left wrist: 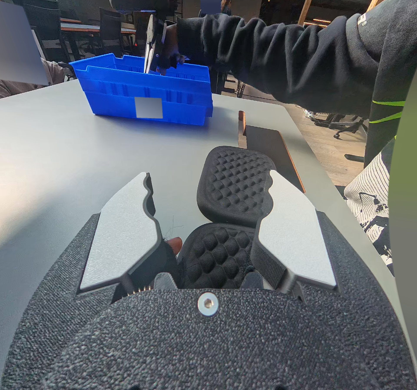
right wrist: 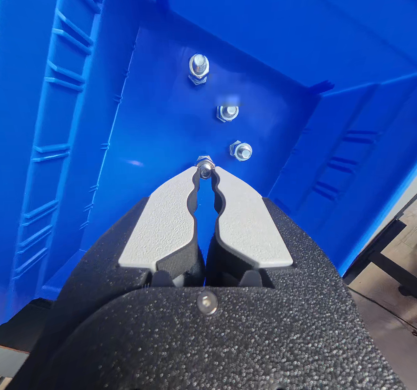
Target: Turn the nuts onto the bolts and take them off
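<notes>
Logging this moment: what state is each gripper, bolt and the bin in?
Right gripper: shut on nearest bolt, inside the bin.
Nearest bolt: gripped, nut on.
Three farther bolts: nuts on, lying free.
Left gripper: open, empty.
Blue bin: upright on table.

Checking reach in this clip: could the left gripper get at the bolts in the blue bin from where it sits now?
Probably not without moving. The left gripper sits open, low over the grey table, well short of the blue bin. The right gripper already reaches down into the bin, closed on the nearest bolt, crowding the opening.
</notes>
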A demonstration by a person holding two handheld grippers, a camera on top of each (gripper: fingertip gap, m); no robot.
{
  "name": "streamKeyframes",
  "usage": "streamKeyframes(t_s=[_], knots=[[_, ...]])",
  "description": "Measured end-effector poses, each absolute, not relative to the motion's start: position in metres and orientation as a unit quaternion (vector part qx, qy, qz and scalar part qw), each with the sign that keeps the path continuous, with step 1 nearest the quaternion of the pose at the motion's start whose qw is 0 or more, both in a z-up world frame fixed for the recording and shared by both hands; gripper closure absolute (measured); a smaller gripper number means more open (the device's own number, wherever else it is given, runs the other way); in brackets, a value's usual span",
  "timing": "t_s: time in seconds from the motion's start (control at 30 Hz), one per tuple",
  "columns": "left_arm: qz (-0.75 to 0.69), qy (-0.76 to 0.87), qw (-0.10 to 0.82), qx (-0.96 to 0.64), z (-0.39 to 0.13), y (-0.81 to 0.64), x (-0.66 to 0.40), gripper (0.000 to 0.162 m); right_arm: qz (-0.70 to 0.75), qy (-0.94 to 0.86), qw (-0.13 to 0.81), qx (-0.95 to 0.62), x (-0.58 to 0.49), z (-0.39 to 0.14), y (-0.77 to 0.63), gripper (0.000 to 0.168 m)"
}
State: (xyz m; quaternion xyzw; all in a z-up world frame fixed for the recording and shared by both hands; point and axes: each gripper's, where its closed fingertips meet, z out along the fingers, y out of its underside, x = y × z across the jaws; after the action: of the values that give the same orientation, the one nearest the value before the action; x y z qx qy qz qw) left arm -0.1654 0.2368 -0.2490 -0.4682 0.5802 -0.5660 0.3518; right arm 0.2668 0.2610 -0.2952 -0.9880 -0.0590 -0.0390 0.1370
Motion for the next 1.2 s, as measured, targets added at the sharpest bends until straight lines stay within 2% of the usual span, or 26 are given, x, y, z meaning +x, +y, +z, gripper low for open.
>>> streamKeyframes(t_s=[0.27,0.43,0.6,0.7,0.9,1.03,1.2], knots=[[-0.565,0.581,0.351,-0.468,-0.249,0.237,-0.165,0.069,-0.043,-0.034,0.137,-0.989,0.276,-0.309,0.262,0.159],[-0.565,0.581,0.351,-0.469,-0.249,0.237,-0.165,0.069,-0.065,-0.034,0.155,-0.985,0.274,-0.299,0.260,0.124],[-0.562,0.581,0.354,-0.470,-0.249,0.238,-0.165,0.070,-0.079,-0.001,0.270,-0.960,0.253,-0.255,0.258,0.102],[-0.556,0.570,0.365,-0.483,-0.248,0.243,-0.164,0.071,-0.081,0.015,0.367,-0.927,0.226,-0.223,0.249,0.102],[-0.535,0.552,0.375,-0.518,-0.231,0.251,-0.170,0.069,-0.059,0.034,0.514,-0.855,0.154,-0.180,0.210,0.091],[-0.510,0.522,0.412,-0.545,-0.207,0.262,-0.191,0.068,-0.062,0.048,0.540,-0.838,0.117,-0.188,0.184,0.086],[-0.476,0.467,0.457,-0.589,-0.180,0.272,-0.240,0.065,-0.104,0.074,0.503,-0.855,0.109,-0.226,0.166,0.080]])
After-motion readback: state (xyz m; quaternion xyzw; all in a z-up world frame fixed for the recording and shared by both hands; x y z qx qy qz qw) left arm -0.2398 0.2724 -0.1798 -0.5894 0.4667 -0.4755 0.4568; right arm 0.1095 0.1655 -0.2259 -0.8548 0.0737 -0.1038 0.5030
